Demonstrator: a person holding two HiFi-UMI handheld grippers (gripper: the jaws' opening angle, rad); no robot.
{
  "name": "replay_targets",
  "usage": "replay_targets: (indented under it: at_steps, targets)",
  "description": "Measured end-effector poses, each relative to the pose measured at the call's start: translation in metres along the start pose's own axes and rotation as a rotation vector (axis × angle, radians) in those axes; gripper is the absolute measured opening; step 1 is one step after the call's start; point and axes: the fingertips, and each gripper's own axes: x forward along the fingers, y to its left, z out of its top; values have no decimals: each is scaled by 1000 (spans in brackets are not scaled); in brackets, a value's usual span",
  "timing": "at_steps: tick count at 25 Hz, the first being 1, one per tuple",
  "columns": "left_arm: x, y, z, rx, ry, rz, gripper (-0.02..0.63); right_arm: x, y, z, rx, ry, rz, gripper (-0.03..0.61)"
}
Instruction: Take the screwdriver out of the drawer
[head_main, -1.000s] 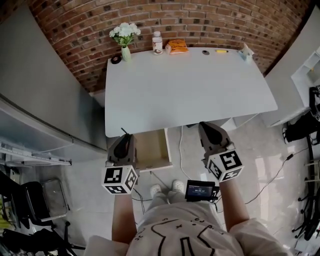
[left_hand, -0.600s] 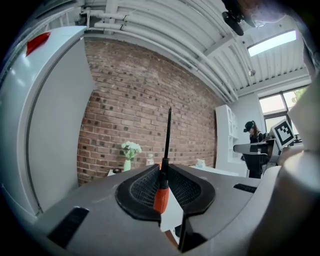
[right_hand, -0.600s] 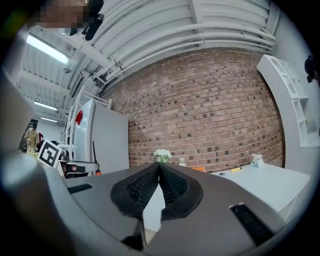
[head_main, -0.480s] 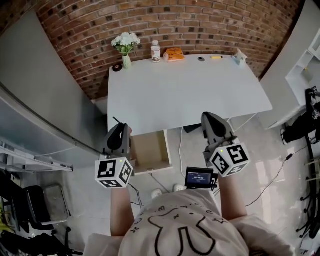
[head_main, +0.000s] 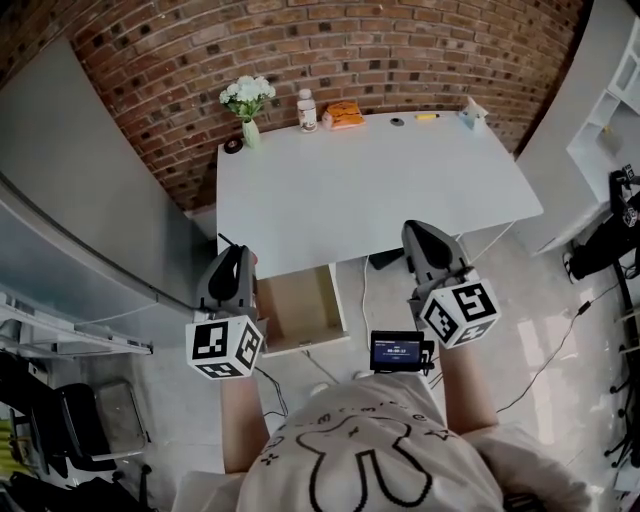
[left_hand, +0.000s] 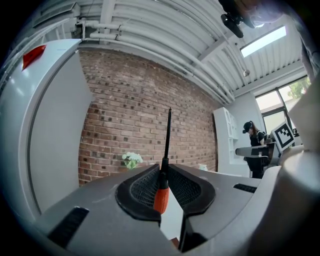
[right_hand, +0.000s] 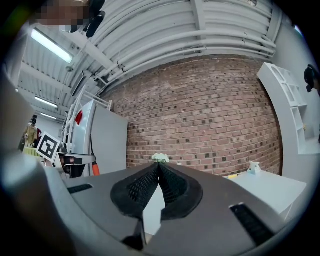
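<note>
The screwdriver (left_hand: 161, 192) has an orange handle and a thin black shaft that points up. My left gripper (left_hand: 162, 170) is shut on it at the handle's top. In the head view the left gripper (head_main: 232, 256) hovers just left of the open drawer (head_main: 300, 302), and the screwdriver's shaft (head_main: 223, 241) sticks out past the jaws. The drawer hangs under the white table (head_main: 380, 190), and its wooden inside looks bare. My right gripper (head_main: 421, 233) is shut on nothing at the table's front edge, right of the drawer; in its own view the right gripper (right_hand: 159, 167) shows jaws pressed together.
Along the table's far edge stand a vase of white flowers (head_main: 246, 98), a small bottle (head_main: 307, 110), an orange packet (head_main: 343, 115), a yellow item (head_main: 427, 116) and a small white object (head_main: 470, 108). A brick wall runs behind. Cables lie on the floor (head_main: 540, 340).
The left gripper with the screwdriver has drifted a little left and back toward the person. The right gripper has barely moved. The drawer stays open.
</note>
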Motion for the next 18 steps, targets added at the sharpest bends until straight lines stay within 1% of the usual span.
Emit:
replay_targets:
  at_steps: [5, 11, 18]
  targets:
    - [1, 1, 0, 10, 7, -8, 60, 3, 7, -5, -24, 26, 11, 20]
    - [4, 0, 2, 19, 9, -26, 60, 7, 17, -8, -77, 51, 33, 20]
    - [5, -5, -1, 25, 20, -44, 60, 5, 18, -14, -83, 70, 37, 20]
